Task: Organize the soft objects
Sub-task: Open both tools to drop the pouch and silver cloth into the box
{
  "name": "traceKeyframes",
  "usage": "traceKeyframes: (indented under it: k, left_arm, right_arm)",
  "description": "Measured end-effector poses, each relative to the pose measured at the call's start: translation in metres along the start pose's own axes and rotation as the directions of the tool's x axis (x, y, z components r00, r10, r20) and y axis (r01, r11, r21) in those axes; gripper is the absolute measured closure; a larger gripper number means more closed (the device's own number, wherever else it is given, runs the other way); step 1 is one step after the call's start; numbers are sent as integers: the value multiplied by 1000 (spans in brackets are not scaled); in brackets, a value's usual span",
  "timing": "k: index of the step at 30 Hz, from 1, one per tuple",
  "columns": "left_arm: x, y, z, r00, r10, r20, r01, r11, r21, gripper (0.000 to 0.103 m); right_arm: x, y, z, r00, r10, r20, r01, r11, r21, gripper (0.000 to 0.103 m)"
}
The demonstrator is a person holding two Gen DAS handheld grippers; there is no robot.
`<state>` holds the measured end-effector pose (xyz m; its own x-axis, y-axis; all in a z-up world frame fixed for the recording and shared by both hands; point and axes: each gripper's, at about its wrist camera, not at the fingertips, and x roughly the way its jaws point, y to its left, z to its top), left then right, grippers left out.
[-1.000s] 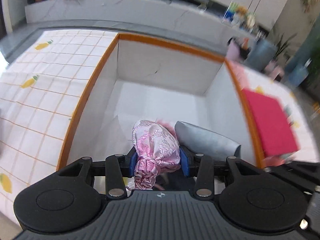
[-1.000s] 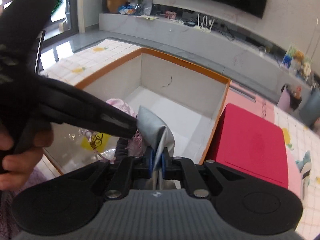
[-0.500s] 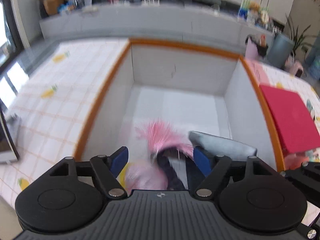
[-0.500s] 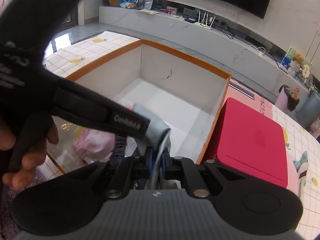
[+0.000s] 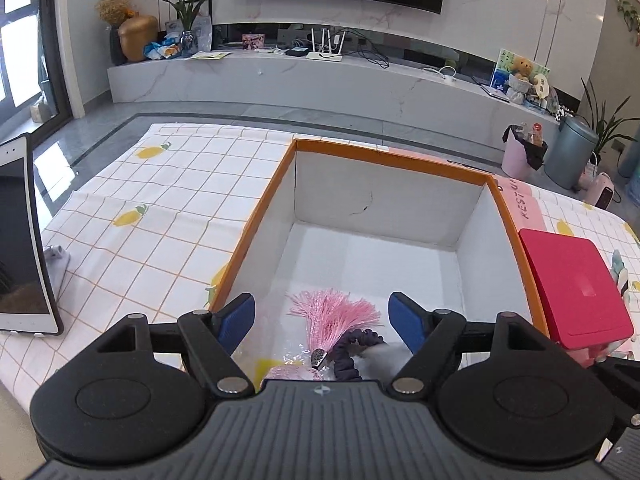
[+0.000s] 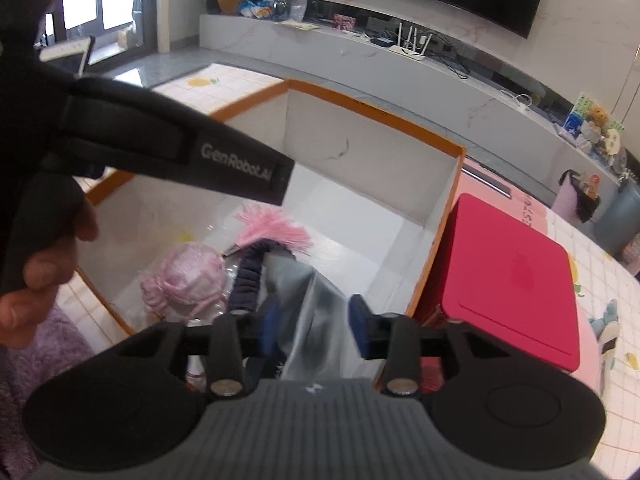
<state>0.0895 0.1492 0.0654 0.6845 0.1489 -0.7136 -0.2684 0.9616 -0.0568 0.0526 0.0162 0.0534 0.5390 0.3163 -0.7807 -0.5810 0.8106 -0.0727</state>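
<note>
An open white box with an orange rim (image 5: 496, 196) stands on the checked tablecloth; it also shows in the right wrist view (image 6: 440, 240). Inside at its near end lie a pink satin pouch (image 6: 188, 280) with a pink tassel (image 5: 336, 318), a dark scrunchie (image 5: 352, 350) and a grey pouch (image 6: 308, 304). My left gripper (image 5: 322, 318) is open and empty above the tassel. My right gripper (image 6: 312, 326) is open, its fingers either side of the grey pouch, which lies loose.
A red box (image 5: 572, 284) lies right of the white box. A tablet (image 5: 20, 240) stands at the left edge of the table. The left hand-held gripper's body (image 6: 160, 144) crosses the right wrist view.
Both grippers have opened. The left let go of the pink pouch, the right let go of the grey pouch, and both things now lie in the box. The left gripper has lifted.
</note>
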Motion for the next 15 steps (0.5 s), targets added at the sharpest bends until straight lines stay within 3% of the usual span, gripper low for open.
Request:
traceKeyframes:
  k: [1, 2, 6, 8, 15]
  left_arm:
    - [-1, 1, 1, 1000, -2, 0, 2, 1000, -5, 14]
    - [-1, 2, 1, 1000, -4, -1, 4, 1000, -9, 14]
    - [-3, 1, 3, 1000, -10, -7, 10, 1000, -14, 14]
    - [-5, 1, 2, 1000, -10, -2, 10, 1000, -22, 14]
    - [-25, 1, 8, 999, 5, 35, -4, 999, -49, 14]
  right_arm:
    - [-1, -1, 1, 1000, 10, 4, -10, 1000, 7, 49]
    - [-3, -1, 1, 1000, 15, 10, -16, 1000, 13, 35]
    - [-7, -1, 3, 998, 40, 41, -40, 999, 16, 10]
    - [-9, 1, 4, 997, 54, 51, -55, 998, 28, 4]
    - [-16, 5, 5, 998, 13, 61, -14, 1000, 21, 3]
